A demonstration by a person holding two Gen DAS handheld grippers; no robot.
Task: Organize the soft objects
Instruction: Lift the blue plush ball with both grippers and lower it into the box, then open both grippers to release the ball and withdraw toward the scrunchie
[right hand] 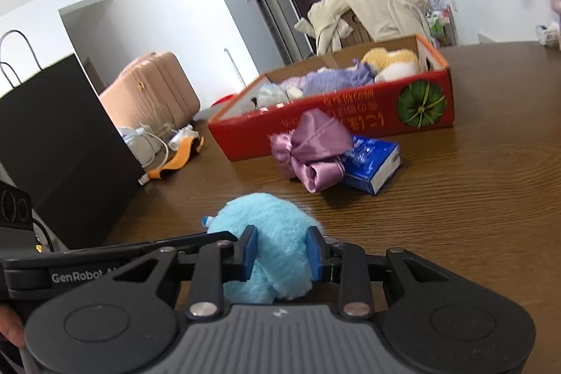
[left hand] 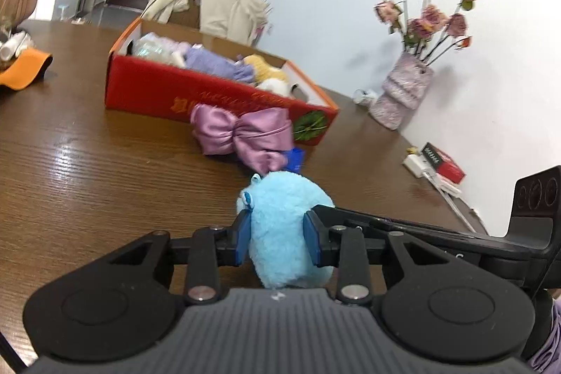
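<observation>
A fluffy light-blue plush ball (left hand: 284, 226) sits between the blue pads of both grippers. My left gripper (left hand: 277, 239) is shut on it from one side. My right gripper (right hand: 281, 249) is shut on the same plush ball (right hand: 266, 226) from the other side. Beyond it a purple satin bow (left hand: 242, 134) lies on the brown table, also seen in the right wrist view (right hand: 312, 151). Behind the bow stands a red open box (left hand: 147, 86) holding purple, yellow and white soft items (left hand: 217, 62); the box also shows in the right wrist view (right hand: 350, 114).
A blue packet (right hand: 373, 163) lies beside the bow. A vase of dried roses (left hand: 403, 93) stands at the wall, with a red-black small box and white charger (left hand: 441, 162) near it. An orange cap (left hand: 24, 69) lies far left. A black bag (right hand: 56, 135) stands left.
</observation>
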